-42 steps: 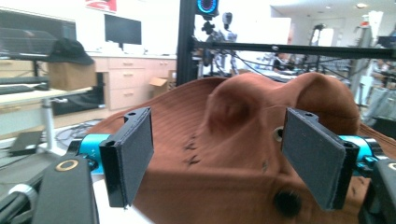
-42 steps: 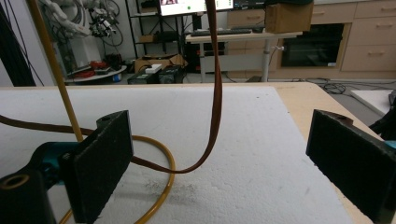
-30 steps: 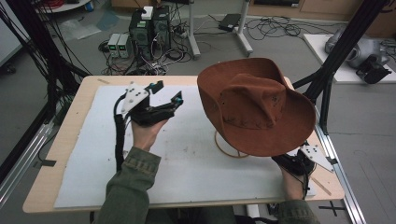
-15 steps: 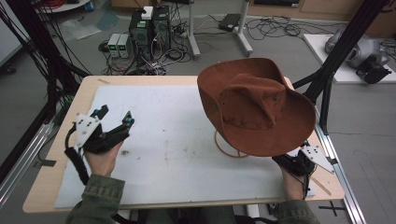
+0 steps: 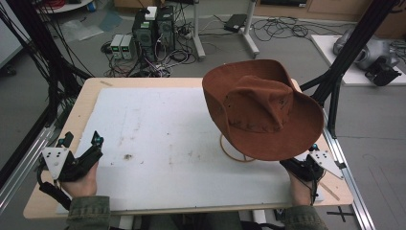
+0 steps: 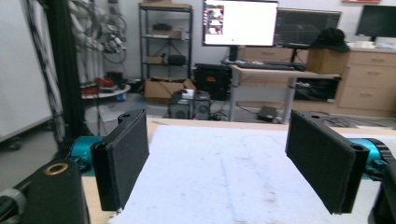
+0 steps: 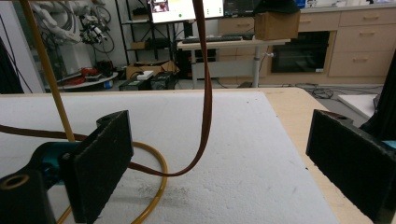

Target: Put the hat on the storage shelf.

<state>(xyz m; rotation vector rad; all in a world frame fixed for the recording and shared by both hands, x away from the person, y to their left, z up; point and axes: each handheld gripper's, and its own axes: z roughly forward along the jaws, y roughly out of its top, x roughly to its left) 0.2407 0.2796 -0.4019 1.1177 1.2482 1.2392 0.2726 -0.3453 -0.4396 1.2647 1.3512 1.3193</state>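
High view: the brown felt wide-brimmed hat [image 5: 263, 111] sits on a yellow wire stand [image 5: 235, 154] at right centre, its brim just above the right gripper [image 5: 306, 168] at lower right; the left gripper [image 5: 82, 152], lower left, lies well apart.

Left gripper view: jaws spread over the white foam mat [image 6: 233, 172], holding nothing.

Right gripper view: jaws spread; the hat's brown chin strap [image 7: 203, 93] hangs between them, untouched.

- White foam mat [image 5: 158, 124] covers most of the wooden table [image 5: 91, 88], centre of the high view.
- Two computer towers [image 5: 154, 29] stand on the floor, upper centre-left.
- Tangled cables [image 5: 282, 28] sprawl at upper right.
- Lit monitor [image 6: 239, 22] sits at the top centre of the left gripper view.
- Cardboard box [image 7: 277, 24] rests on a cabinet, top right of the right gripper view.
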